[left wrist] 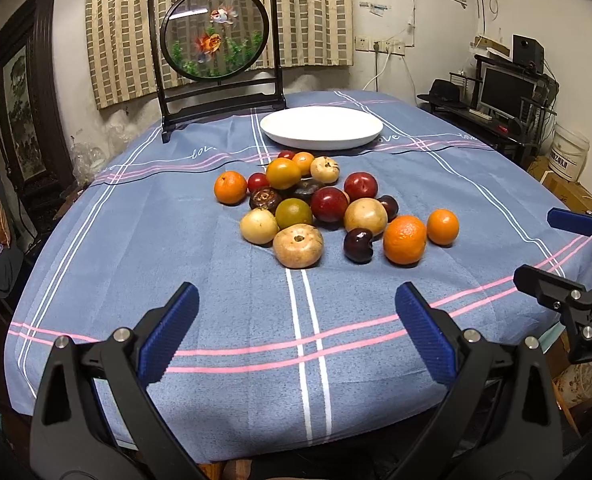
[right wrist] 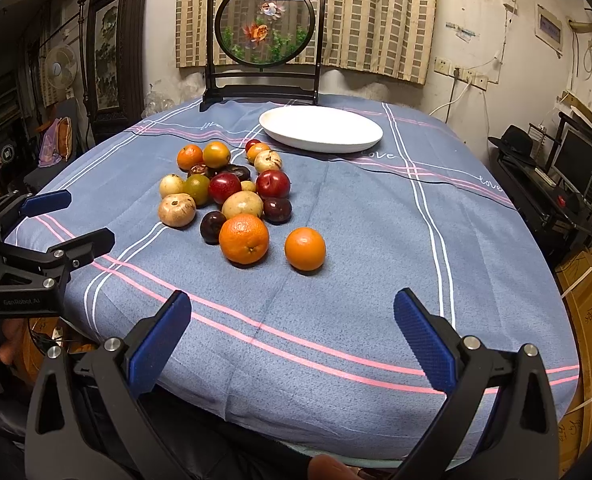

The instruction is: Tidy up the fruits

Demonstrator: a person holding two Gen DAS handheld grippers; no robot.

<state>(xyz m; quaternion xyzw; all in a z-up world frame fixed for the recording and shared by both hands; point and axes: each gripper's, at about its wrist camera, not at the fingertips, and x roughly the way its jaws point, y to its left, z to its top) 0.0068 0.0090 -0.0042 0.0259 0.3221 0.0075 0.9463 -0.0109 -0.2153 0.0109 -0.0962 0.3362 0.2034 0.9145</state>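
- My left gripper [left wrist: 296, 332] hangs over the near edge of the worktop [left wrist: 232, 280], jaws spread wide with nothing between them.
- Its blue ribbed pads [left wrist: 168, 332] face each other across the gap, and the black arms behind them angle outward.
- My right gripper [right wrist: 292, 336] sits the same way, jaws wide apart and empty, pads [right wrist: 426, 340] turned inward.
- Each gripper shows in the other's view: the right one at the right edge of the left view, the left one at the left edge of the right view, both with jaws parted.
- The two grippers sit side by side, well apart, both pointing forward across the worktop.
- Part of a hand shows at the bottom of the right view, too cropped to read its pose.
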